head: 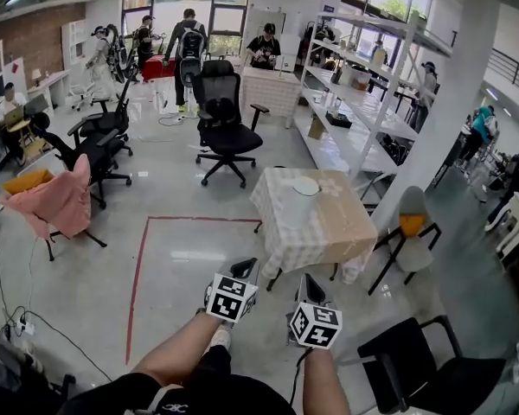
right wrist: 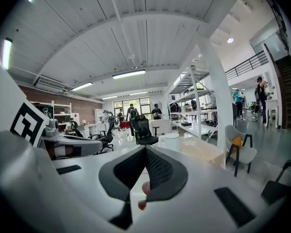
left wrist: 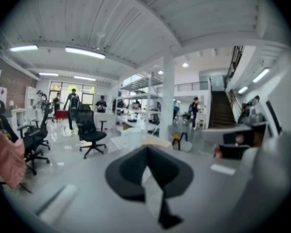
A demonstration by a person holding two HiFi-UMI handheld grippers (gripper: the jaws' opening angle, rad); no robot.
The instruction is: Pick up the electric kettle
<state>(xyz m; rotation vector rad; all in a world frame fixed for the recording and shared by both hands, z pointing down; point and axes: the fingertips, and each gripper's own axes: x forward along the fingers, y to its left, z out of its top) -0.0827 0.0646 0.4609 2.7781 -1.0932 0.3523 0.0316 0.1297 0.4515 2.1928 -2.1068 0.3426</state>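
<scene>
The white electric kettle (head: 303, 199) stands upright on a small table with a beige checked cloth (head: 329, 232), a short way ahead of me. Both grippers are held side by side over the floor, short of the table's near edge. My left gripper (head: 245, 271) is shut, its jaw tips meeting with nothing between them (left wrist: 145, 149); the kettle (left wrist: 131, 137) is a blurred white shape beyond it. My right gripper (head: 310, 287) also looks shut and empty (right wrist: 145, 149), with the kettle (right wrist: 172, 141) a little to the right of its tips.
A grey chair with an orange cushion (head: 411, 232) stands right of the table, and a black chair (head: 432, 361) at lower right. A black office chair (head: 225, 128) stands behind the table. White shelving (head: 355, 102) runs along the right. Red tape (head: 138, 275) marks the floor. People stand at the back.
</scene>
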